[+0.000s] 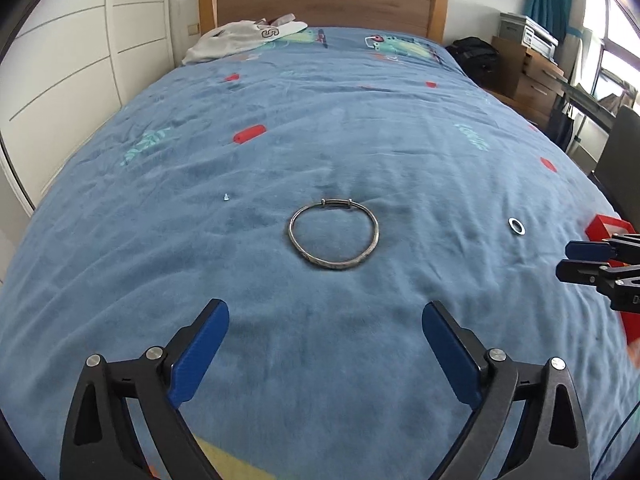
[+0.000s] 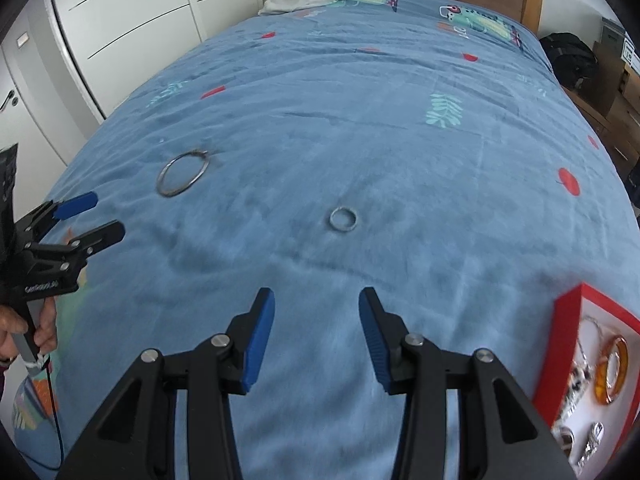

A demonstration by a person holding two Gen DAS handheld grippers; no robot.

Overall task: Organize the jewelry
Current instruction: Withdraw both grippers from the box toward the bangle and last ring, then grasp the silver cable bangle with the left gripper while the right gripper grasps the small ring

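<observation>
Risk: soft blue blanket (image 1: 320, 140) could let the thin bangle (image 1: 334, 236) sink or skid as fingers close.
Ring risk: small ring (image 2: 343, 219) may get pushed into a fold.
Left gripper (image 1: 325, 316): fingers wide apart, empty, bangle just beyond.
Right gripper (image 2: 316, 316): fingers apart, empty, ring ahead.
Bangle look: silver, flat, clasp at far side.
Red box (image 2: 568, 320): near right, already holding jewelry.

We see open blue bed (image 1: 320, 128) cover ahead of both hand-held grippers, with only low things lying on it: the silver bangle (image 1: 333, 237), a small ring (image 1: 517, 225) well to its right, and a tiny stud (image 1: 226, 197) to its left. The red jewelry box (image 2: 592, 372) blocks the right edge. Between bangle and ring the cover lies bare.
</observation>
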